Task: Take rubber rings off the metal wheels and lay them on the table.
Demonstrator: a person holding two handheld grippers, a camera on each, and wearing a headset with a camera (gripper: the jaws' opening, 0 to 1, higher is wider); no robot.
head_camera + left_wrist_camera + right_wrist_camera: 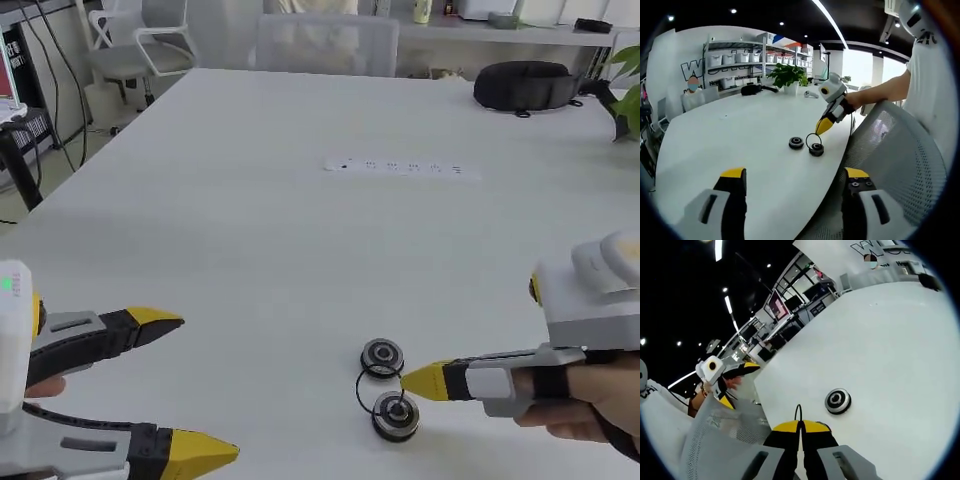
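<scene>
At a white surface (300,230), a person's right tongs (425,380) were pressed together on a thin black rubber ring (358,390), the yellow tips pinching one side of the loop. The ring hung between two metal wheels lying flat near the front edge of the surface, the farther wheel (382,357) just beyond it and the nearer wheel (395,415) just below it. Whether the ring touched either wheel could not be told. In the right gripper view the loop rose as a fine dark arc from the closed tips, with one wheel just beyond them. The left tongs (180,385) were spread wide and empty over the surface's near left corner, well apart from the wheels. Farther back on the surface lay a white power strip (400,167) and a black cushion (525,85), with a mesh chair (325,45) behind the far edge.
</scene>
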